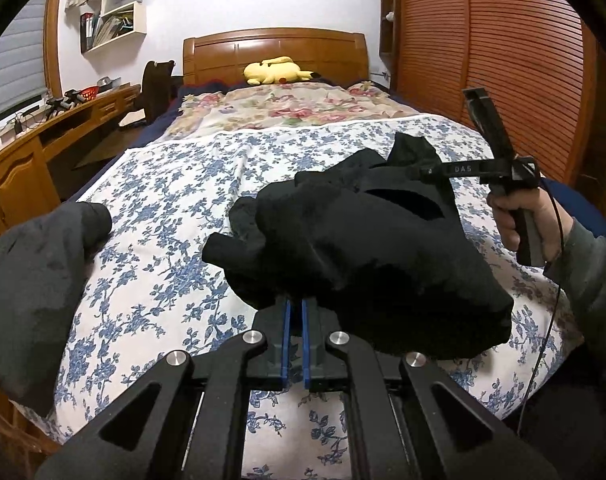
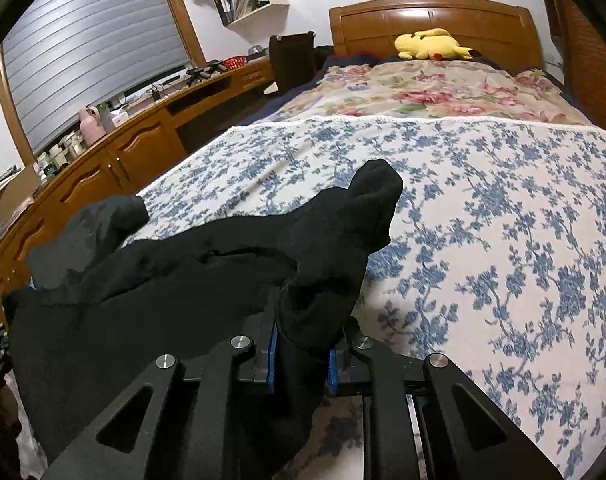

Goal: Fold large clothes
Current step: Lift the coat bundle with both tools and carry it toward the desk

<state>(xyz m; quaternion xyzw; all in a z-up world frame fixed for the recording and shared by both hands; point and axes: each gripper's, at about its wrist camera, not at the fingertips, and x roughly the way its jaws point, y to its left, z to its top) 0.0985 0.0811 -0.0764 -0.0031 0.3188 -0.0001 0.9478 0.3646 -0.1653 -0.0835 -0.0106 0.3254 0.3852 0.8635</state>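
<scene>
Soft, matte black garment point(image 1: 363, 248) bunched in thick rumpled folds, lifted just above the bed point(image 1: 175, 208) near its foot end. Left claw point(image 1: 297, 312) pressed nearly together, blue pads pinching a thin edge of the cloth. Right claw point(image 2: 303, 344) clamped on a fatter gathered wad, a blunt flap of fabric sticking up beyond it. Bed cover smooth cotton, white with blue floral sprigs; farther up the bed, a cream quilt point(image 1: 287, 108) with pink roses. Plush yellow toy point(image 1: 277, 70) lying at the bed's polished wooden headboard point(image 1: 275, 46). Slatted wooden wardrobe doors point(image 1: 503, 60) ribbed, right of the bed.
</scene>
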